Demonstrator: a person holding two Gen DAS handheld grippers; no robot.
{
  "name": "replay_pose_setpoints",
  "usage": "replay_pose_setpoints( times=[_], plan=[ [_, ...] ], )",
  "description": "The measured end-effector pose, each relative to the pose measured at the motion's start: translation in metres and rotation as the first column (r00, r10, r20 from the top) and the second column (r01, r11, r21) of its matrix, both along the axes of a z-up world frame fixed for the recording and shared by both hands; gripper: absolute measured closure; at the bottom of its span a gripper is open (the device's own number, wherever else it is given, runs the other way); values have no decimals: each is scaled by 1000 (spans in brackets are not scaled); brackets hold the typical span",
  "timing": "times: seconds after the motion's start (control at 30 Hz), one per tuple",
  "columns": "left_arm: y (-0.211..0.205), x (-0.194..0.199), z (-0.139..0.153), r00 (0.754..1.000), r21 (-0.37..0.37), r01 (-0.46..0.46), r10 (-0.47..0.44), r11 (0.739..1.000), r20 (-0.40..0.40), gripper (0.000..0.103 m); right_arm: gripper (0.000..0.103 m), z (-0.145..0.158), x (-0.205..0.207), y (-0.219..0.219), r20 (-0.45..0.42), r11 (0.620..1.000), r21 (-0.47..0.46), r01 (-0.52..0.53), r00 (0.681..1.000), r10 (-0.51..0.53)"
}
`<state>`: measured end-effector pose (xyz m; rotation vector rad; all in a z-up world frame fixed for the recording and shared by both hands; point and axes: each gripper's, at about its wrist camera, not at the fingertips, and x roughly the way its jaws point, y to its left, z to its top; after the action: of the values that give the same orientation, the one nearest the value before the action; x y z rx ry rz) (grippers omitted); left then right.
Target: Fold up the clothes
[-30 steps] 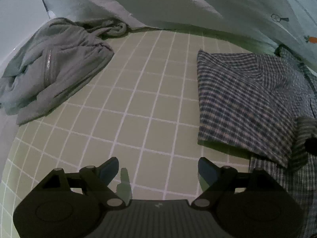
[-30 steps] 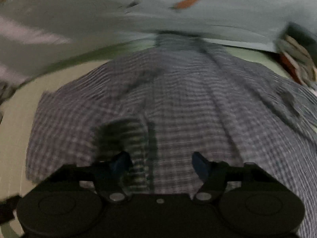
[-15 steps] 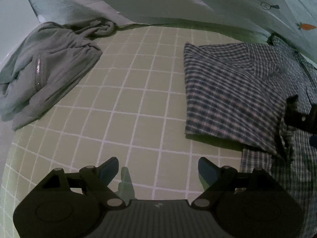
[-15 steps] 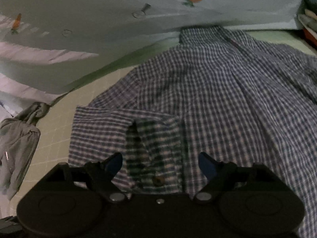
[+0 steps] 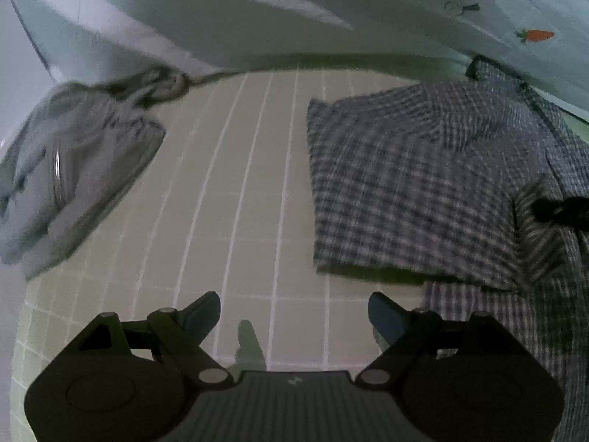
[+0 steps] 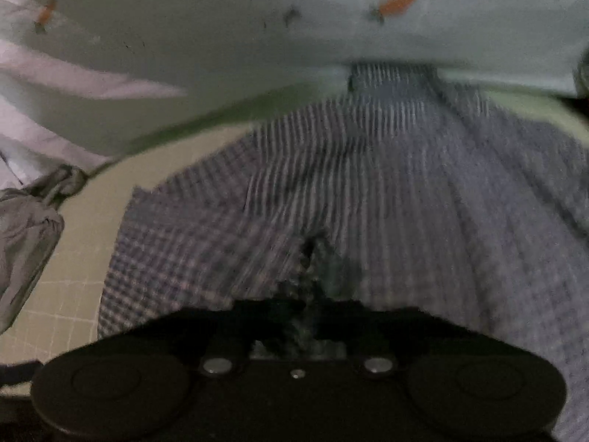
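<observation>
Bare grid mat is lying open btwn the grey zip garment on the left and the plaid shirt on the right, so a gripper is getting a clear lane down the middle. The left gripper is hanging over that lane w/ jaws spread wide, nothing btwn them. Far edge is being closed off by the pale carrot-print sheet, which is draping down to the mat (no way through there). Right side is blocked: shirt is covering the mat, and the right gripper is sitting there, clamped on a bunched fold of it.
</observation>
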<state>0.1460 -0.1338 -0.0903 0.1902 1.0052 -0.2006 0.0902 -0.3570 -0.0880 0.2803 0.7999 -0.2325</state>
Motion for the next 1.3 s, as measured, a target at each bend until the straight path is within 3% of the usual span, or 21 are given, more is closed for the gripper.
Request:
replay_pose_setpoints(
  times=[0.13,0.3,0.4,0.47,0.63,0.67,0.7,0.73,0.8,0.87,1.0,1.13,1.3],
  plan=[
    [-17,-4,18,999,-4,-26,26,1000,44,15,101,30,-19,-63,107,997,-50,62,993,-56],
    [-41,-18,39,994,17,-68,66,998,90,15,101,50,-37,-191,184,955,-125,270,952,-245],
    [-50,-29,47,986,3,-133,132,991,103,15,101,45,-46,-270,187,912,-130,389,913,-363],
    [-53,-38,51,978,-7,-180,180,984,105,15,101,34,-49,-309,168,904,-141,404,910,-380],
    [-51,-58,54,960,10,-266,264,964,95,15,94,1,-55,-333,96,917,-164,364,931,-352],
    [-50,-62,54,956,16,-281,278,960,92,15,84,-5,-56,-336,82,919,-168,355,935,-346],
    [-47,-68,54,952,17,-293,291,956,94,15,68,-8,-60,-336,80,920,-175,350,937,-341],
    [-44,-74,55,949,15,-302,299,953,97,15,59,-9,-65,-330,93,919,-185,350,937,-338],
    [-36,-85,55,946,14,-311,308,950,102,14,20,-7,-80,-315,132,917,-194,348,936,-327],
    [-28,-92,54,944,13,-317,314,948,103,11,0,-5,-98,-299,185,935,-159,317,940,-287],
    [-3,-105,49,950,-13,-295,294,956,105,10,0,-2,-123,-256,195,965,-43,258,950,-245],
    [29,-111,41,963,-51,-243,247,969,106,9,0,8,-147,-188,197,978,-51,203,962,-189],
    [64,-111,32,987,-65,-132,137,989,89,9,0,17,-170,-88,172,975,-72,210,966,-195]
  ],
)
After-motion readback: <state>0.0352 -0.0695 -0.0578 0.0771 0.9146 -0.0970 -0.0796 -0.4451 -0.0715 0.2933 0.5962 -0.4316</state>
